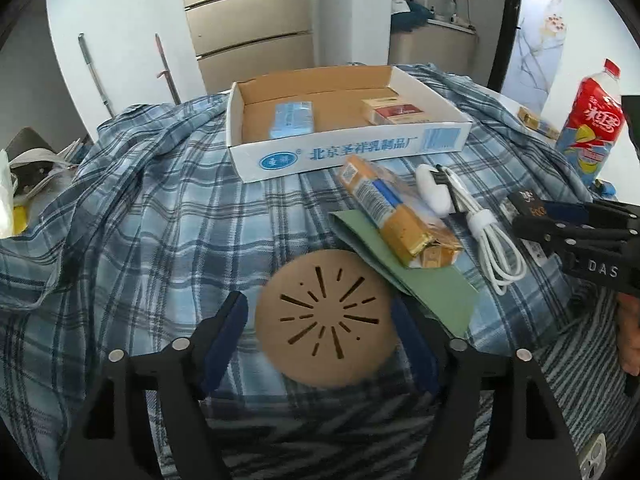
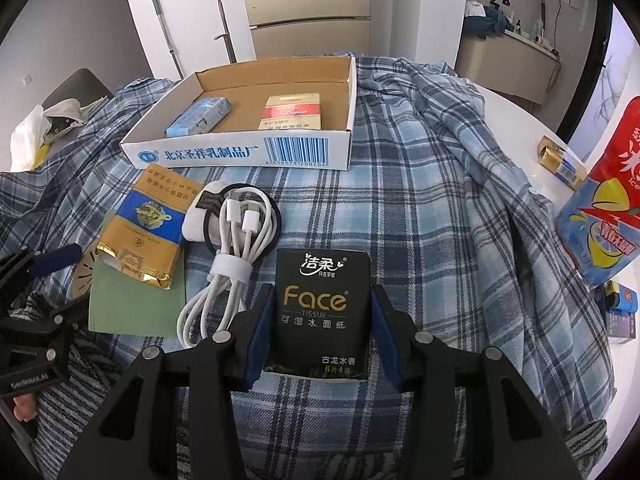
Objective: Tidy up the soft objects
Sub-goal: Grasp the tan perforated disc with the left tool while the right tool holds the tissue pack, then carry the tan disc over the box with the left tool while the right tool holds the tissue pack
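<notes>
My left gripper (image 1: 320, 316) is open around a round tan cardboard coaster (image 1: 326, 318) with slits, on the plaid cloth. My right gripper (image 2: 323, 312) is shut on a black tissue pack (image 2: 320, 312) labelled Face. The white cardboard tray (image 1: 344, 152) sits farther back, also in the right wrist view (image 2: 240, 154); it holds a light blue tissue pack (image 2: 200, 116) and a red-and-cream cigarette pack (image 2: 292, 114). A gold-and-blue pack (image 2: 144, 228) lies on a green card (image 2: 136, 304) before the tray. The right gripper shows at the right edge of the left wrist view (image 1: 532, 216).
A coiled white cable (image 2: 236, 248) with a white charger and black ring lies beside the gold pack. A red-labelled drink bottle (image 1: 592, 120) stands at the right, with a small gold box (image 2: 560, 162) near it. A crumpled plaid shirt (image 2: 440, 92) covers the table.
</notes>
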Available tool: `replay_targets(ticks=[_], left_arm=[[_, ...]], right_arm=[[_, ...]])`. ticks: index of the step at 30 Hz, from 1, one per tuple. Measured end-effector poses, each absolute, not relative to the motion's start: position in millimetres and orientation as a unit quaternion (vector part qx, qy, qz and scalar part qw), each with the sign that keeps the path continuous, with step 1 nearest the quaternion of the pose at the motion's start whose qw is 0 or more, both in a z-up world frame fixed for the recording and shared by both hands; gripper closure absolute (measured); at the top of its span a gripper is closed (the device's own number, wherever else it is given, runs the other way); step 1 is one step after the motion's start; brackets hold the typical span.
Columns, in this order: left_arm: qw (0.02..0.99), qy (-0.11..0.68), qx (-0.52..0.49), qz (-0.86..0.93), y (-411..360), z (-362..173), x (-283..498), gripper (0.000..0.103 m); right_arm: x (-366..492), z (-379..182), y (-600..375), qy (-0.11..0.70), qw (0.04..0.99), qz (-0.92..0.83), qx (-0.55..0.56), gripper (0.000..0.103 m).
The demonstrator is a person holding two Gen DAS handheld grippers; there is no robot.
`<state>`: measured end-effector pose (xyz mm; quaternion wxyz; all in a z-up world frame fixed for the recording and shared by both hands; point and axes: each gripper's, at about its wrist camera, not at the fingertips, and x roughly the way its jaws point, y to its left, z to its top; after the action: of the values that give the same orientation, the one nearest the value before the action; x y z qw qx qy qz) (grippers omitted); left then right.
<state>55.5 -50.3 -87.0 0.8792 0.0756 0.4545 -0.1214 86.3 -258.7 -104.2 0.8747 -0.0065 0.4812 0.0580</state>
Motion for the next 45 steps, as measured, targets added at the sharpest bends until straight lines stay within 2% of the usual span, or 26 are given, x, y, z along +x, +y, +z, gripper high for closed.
replay_targets(ticks=[8, 19, 21, 23, 31, 38, 45], left_arm=[[0.852, 0.493, 0.127, -0.118, -66.1, -103.2, 63.4, 0.017], [0.843, 0.516, 0.045, -0.145, -44.1, -105.0, 73.6, 0.016], [0.845, 0.513, 0.044, -0.144, -42.9, -103.4, 73.1, 0.019], [0.851, 0.503, 0.040, -0.146, -41.2, -99.5, 70.3, 0.022], [0.881, 0.455, 0.048, -0.117, -39.5, -83.3, 57.9, 0.023], [0.906, 0.413, -0.008, -0.087, -10.9, -66.9, 54.6, 0.023], [0.947, 0.310, 0.009, -0.087, -18.7, -40.6, 28.7, 0.023]], right_arm=[[86.5, -104.3, -257.8, 0.482, 0.874, 0.067, -0.006, 0.057], [86.0, -103.8, -257.7, 0.481, 0.874, 0.073, -0.006, 0.057], [85.9, -103.9, -257.3, 0.481, 0.874, 0.073, -0.005, 0.057], [85.9, -103.8, -257.3, 0.481, 0.874, 0.073, -0.005, 0.057], [85.7, -103.5, -257.2, 0.477, 0.876, 0.072, -0.004, 0.057], [84.6, -102.5, -256.9, 0.473, 0.878, 0.072, -0.007, 0.057], [69.6, -85.7, -255.4, 0.418, 0.904, 0.092, -0.001, 0.057]])
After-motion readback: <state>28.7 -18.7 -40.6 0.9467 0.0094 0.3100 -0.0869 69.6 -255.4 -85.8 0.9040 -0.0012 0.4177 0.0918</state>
